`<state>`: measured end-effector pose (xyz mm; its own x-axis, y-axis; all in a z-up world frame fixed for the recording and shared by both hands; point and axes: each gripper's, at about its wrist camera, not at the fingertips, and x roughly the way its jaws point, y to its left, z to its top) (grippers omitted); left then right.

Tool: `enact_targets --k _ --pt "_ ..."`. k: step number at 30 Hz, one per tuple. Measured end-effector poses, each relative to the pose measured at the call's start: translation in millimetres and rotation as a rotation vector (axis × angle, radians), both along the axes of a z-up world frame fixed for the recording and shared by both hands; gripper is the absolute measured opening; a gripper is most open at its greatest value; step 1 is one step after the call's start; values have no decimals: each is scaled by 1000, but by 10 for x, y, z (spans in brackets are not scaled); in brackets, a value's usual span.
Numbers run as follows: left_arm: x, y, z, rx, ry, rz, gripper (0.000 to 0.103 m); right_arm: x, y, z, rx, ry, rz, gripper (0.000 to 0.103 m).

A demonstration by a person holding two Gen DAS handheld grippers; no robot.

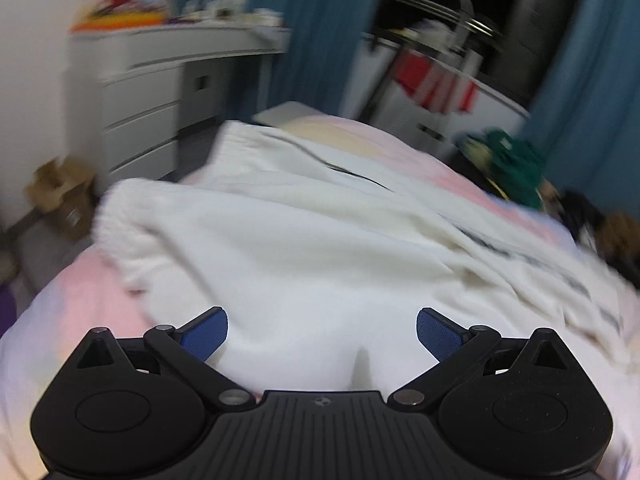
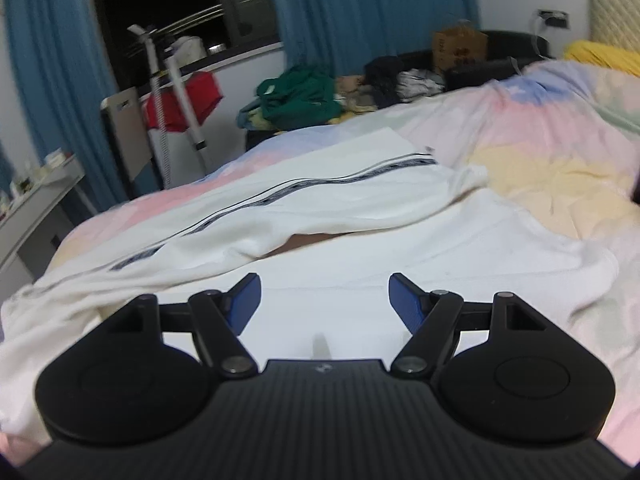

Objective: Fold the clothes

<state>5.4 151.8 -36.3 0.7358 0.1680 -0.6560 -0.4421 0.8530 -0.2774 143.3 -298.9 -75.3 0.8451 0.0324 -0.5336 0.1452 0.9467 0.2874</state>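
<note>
White garment [image 2: 320,200] with dark stripe spread on pastel bedspread [image 2: 540,140], flat for folding. Left gripper [image 1: 322,334], right gripper [image 2: 325,302] wide, empty, poised over near edge, likely pre-grasp.

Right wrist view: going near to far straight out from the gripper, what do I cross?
right gripper, open → white garment with its dark striped band → pastel bedspread → green clothes pile → blue curtain.
</note>
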Motion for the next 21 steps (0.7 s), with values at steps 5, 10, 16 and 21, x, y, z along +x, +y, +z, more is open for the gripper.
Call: enact_targets --k 5,10,16,21 --pt "-181 563 -7 -126 2 146 97 -268 -661 -68 86 13 -185 72" --pt "-298 982 -212 -302 30 228 89 -345 -1182 -187 158 25 -363 72" --pt "-337 1283 -460 -478 24 261 80 -375 -1688 -507 335 29 -501 75" --pt "-234 1400 -659 -610 25 227 69 -381 -2059 -778 481 22 -602 74"
